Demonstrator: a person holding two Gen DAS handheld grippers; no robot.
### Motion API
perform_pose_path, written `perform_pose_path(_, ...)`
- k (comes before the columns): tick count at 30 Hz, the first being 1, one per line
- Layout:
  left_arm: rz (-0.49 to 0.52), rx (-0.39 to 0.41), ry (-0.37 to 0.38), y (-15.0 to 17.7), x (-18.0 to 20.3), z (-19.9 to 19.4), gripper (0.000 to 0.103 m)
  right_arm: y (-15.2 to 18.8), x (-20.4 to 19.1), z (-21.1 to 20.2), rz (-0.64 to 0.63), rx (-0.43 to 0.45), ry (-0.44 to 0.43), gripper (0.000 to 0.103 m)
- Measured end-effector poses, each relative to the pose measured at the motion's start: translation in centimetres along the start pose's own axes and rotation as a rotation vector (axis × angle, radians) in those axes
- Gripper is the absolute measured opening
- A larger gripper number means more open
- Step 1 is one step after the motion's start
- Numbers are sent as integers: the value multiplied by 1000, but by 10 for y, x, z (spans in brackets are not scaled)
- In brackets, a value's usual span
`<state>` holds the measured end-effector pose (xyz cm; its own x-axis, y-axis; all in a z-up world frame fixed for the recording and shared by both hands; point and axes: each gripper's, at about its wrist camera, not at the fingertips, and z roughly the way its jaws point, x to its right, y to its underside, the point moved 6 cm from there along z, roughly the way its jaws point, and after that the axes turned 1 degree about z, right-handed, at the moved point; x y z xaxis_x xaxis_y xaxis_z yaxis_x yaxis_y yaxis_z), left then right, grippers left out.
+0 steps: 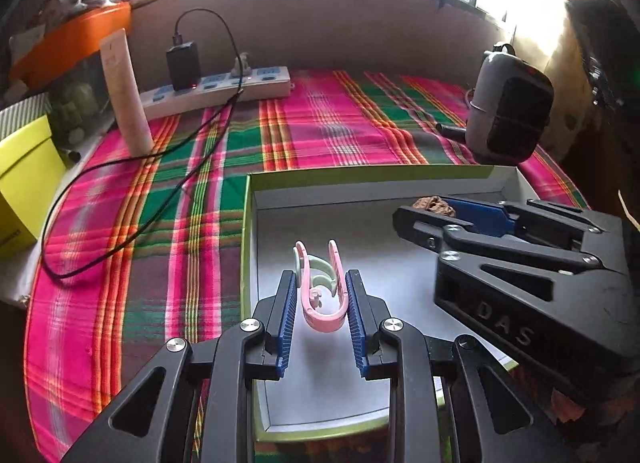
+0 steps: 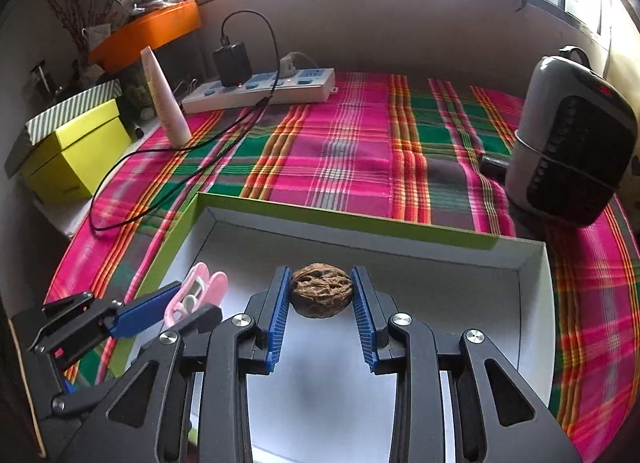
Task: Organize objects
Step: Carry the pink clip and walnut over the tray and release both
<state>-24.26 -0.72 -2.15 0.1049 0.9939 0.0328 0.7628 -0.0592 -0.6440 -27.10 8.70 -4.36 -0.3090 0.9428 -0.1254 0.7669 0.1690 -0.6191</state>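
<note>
A shallow box lid with green sides and a white inside (image 1: 250, 219) (image 2: 532, 263) lies on the plaid cloth. My left gripper (image 1: 322, 283) is shut on a pink clip with a pale green clip hooked in it (image 1: 320, 287), held just above the box's white floor. My right gripper (image 2: 320, 287) is shut on a brown walnut (image 2: 321, 290) over the same box, a shadow under it. The walnut also shows in the left wrist view (image 1: 434, 205), and the clips show in the right wrist view (image 2: 196, 295).
A white power strip (image 2: 260, 93) with a black charger and a looping black cable (image 2: 180, 179) lies at the back. A pale tube (image 2: 166, 103) stands at left by a yellow-green box (image 2: 76, 159). A grey heater (image 2: 572, 143) stands at right.
</note>
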Motion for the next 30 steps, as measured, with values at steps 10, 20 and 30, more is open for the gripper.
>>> perform_pose_path(10, 13, -18, 2, -2, 2, 10, 23, -2, 3, 14, -3, -27, 19, 33)
perform_pose_path(20, 19, -19, -10, -2, 1, 11, 23, 0, 3, 20, -12, -54, 32, 33)
perform_pose_path(30, 20, -22, -10, -2, 1, 13, 24, 1, 2, 22, -10, -69, 39, 33)
